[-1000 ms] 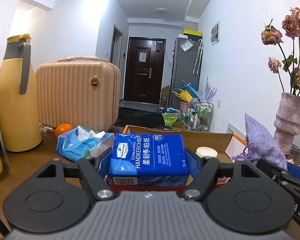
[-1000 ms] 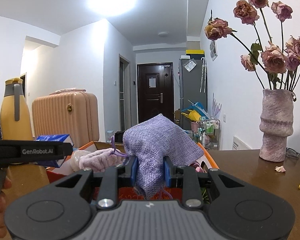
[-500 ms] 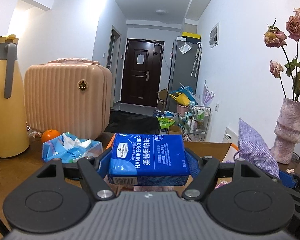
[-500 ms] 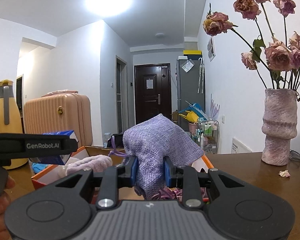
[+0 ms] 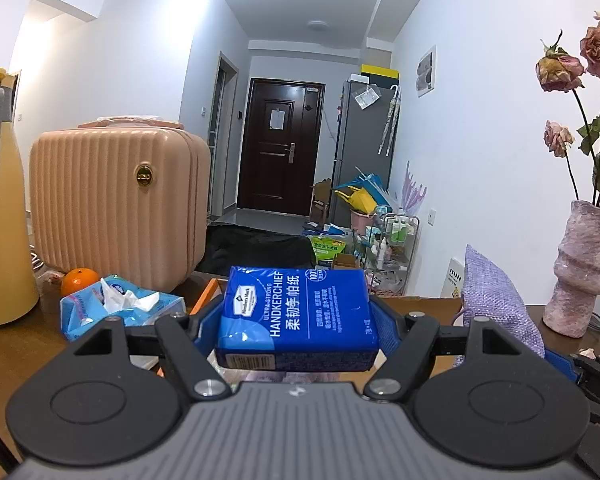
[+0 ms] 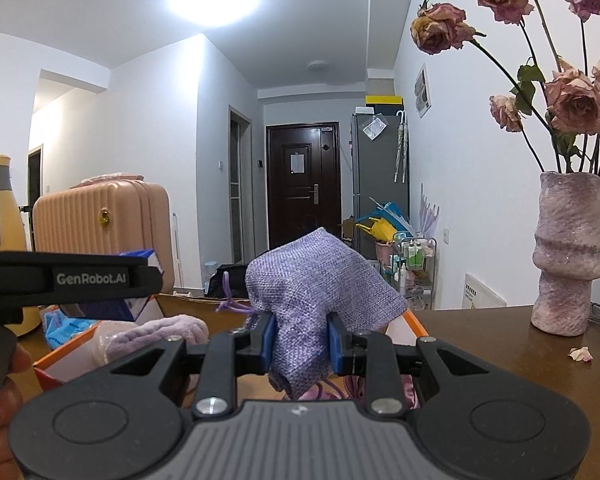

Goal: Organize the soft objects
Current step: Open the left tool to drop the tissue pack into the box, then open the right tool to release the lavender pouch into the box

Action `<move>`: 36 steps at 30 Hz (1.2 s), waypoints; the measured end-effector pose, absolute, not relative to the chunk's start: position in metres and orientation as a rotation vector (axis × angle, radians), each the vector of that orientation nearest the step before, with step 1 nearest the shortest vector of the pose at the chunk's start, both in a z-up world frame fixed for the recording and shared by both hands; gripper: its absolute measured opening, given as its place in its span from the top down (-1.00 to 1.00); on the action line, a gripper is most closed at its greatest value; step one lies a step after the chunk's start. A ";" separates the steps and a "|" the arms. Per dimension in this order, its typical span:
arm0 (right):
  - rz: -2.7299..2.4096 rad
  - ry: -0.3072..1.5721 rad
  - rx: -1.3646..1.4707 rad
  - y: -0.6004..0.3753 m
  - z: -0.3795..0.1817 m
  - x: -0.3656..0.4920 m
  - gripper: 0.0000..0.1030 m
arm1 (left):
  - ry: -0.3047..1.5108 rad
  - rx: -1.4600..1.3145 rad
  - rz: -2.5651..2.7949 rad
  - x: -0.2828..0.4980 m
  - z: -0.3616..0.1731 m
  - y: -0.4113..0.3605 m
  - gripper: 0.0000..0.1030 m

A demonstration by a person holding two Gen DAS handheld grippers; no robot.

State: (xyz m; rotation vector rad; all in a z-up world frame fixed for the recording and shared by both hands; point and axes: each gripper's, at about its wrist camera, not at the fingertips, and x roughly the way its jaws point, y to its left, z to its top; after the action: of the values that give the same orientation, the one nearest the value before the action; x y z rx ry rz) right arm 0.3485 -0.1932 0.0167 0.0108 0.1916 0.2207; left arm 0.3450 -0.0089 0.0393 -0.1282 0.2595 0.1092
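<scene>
My left gripper is shut on a blue pack of handkerchief tissues, held flat above an orange-edged cardboard box. The right gripper is shut on a purple woven drawstring pouch, which also shows at the right of the left wrist view as the pouch. In the right wrist view the box lies just below and ahead, with a fluffy lilac soft item inside. The left gripper's body crosses that view at the left, with a hand under it.
An open pack of wet wipes and an orange lie left of the box. Behind them stand a pink ribbed case and a yellow jug. A vase of dried roses stands on the brown table at right.
Both grippers have shifted sideways over the table with their loads; the jug and pink case slid across the views. Neither grip has changed.
</scene>
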 end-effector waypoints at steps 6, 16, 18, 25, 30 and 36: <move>0.217 0.194 0.004 -0.192 0.015 0.363 0.49 | 0.261 -0.127 0.110 0.355 0.039 -0.009 -0.46; 0.218 0.216 -0.017 -0.188 0.012 0.385 0.48 | 0.267 -0.115 0.116 0.375 0.037 -0.011 -0.46; 0.220 0.224 -0.025 -0.187 0.010 0.388 0.46 | 0.267 -0.112 0.116 0.377 0.036 -0.010 -0.46; 0.219 0.254 -0.044 -0.189 0.005 0.396 0.18 | 0.278 -0.101 0.118 0.384 0.032 -0.007 -0.65; 0.200 0.255 -0.031 -0.193 0.004 0.396 -0.67 | 0.258 -0.103 0.144 0.381 0.031 -0.004 -1.00; 0.169 0.227 -0.016 -0.196 0.003 0.392 -1.00 | 0.258 -0.106 0.149 0.381 0.029 -0.001 -1.00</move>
State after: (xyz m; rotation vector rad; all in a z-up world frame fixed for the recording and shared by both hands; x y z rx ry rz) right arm 0.3918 -0.1961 0.0034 -0.0164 0.2268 0.1688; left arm 0.3814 -0.0011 0.0286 -0.1059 0.2584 0.1492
